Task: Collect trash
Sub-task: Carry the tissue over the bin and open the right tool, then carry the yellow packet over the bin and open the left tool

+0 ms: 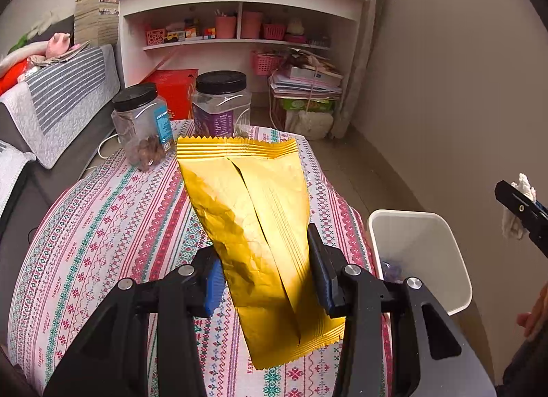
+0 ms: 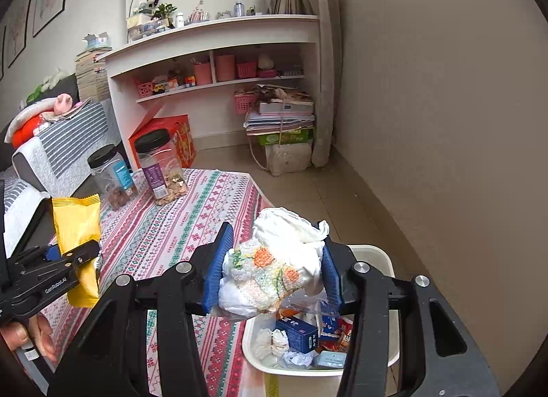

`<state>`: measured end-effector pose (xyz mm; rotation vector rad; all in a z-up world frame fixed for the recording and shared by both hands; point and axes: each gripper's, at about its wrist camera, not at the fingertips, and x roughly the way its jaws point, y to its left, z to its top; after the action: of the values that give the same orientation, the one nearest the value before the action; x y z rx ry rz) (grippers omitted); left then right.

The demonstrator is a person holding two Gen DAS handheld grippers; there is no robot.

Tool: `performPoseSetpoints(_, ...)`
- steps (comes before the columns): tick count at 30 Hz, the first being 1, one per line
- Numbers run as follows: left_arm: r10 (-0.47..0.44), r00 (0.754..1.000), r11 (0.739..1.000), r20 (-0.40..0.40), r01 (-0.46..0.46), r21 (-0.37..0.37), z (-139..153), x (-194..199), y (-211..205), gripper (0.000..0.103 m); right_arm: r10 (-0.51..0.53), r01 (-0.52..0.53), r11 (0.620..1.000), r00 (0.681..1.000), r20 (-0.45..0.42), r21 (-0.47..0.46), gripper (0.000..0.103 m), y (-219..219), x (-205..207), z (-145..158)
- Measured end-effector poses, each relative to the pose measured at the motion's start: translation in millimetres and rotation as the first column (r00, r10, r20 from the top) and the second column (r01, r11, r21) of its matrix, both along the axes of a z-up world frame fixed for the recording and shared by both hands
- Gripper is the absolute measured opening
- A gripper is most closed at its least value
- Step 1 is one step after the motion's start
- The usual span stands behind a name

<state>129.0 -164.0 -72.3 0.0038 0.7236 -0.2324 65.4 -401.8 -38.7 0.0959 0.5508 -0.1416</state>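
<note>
The white bin (image 2: 376, 253) beside the surface (image 1: 113, 226) already holds boxes, wrappers and crumpled tissue, so part of the collecting looks done. Two pieces are in hand and not yet dropped. The left tongs (image 1: 263, 273) are closed on a flattened yellow snack bag (image 1: 253, 219), held over the patterned cloth just left of the bin. The right tongs (image 2: 274, 270) clamp a wad of white tissue and printed plastic (image 2: 274, 260) directly above the bin, angled downward. Two black-lidded jars (image 1: 144, 123) stand on the surface; no loose trash shows there.
</note>
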Motion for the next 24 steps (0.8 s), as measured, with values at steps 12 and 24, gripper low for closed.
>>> performPoseSetpoints(12,-0.096,0.995,0.995,-0.022,0.096,0.009,-0.7,0.5,-53.2,0.042,-0.151,0.153,0.988,0.986,-0.065,0.029,0.049,-59.7,4.2,-12.9)
performPoseSetpoints(24,-0.237,0.971,0.971,-0.014,0.238,0.014,8.6,-5.1,-143.7,0.043,-0.314,0.318,0.945,0.947,-0.059,0.071,0.081,-111.8,-26.4,-10.3)
